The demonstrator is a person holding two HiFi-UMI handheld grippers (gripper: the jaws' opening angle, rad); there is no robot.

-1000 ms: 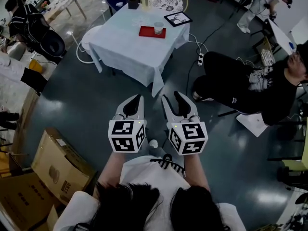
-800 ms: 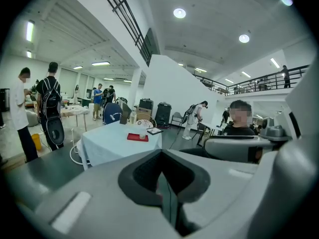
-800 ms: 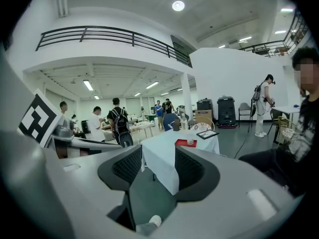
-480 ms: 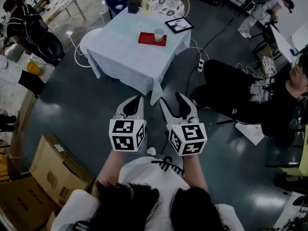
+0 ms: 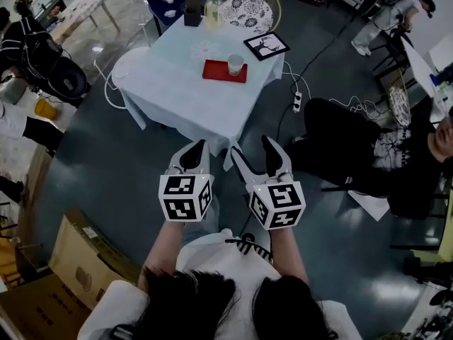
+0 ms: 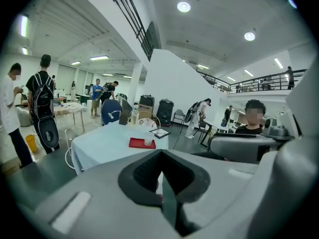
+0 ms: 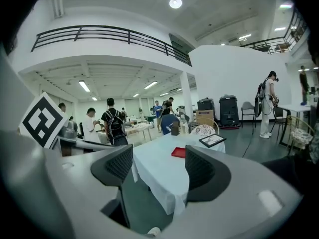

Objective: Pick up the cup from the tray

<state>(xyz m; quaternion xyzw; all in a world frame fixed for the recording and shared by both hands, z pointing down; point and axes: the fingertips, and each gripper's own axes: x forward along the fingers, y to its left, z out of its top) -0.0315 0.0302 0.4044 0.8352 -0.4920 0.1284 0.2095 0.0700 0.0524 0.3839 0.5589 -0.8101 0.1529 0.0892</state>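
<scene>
A pale cup (image 5: 236, 64) stands on the right end of a red tray (image 5: 219, 71) on a table with a light blue cloth (image 5: 184, 91), well ahead of both grippers. My left gripper (image 5: 197, 147) is held in the air short of the table's near corner, jaws shut with nothing between them. My right gripper (image 5: 250, 147) is beside it, open and empty. In the left gripper view the cup (image 6: 147, 141) and tray (image 6: 138, 143) show far off above the closed pads (image 6: 149, 171). In the right gripper view the tray (image 7: 179, 152) shows between the spread pads (image 7: 118, 164), and the cup is hidden.
A framed picture (image 5: 266, 45), a bottle (image 5: 212, 2), a dark box (image 5: 192, 11) and a patterned round chair back (image 5: 244, 7) are at the table's far side. A person in black (image 5: 368, 144) sits to the right. Cardboard boxes (image 5: 78, 261) lie at the lower left. A power strip (image 5: 297, 87) lies on the floor.
The table and tray have come nearer and lower in the head view as the person walks forward. Both grippers keep the same pose, left shut and right open.
</scene>
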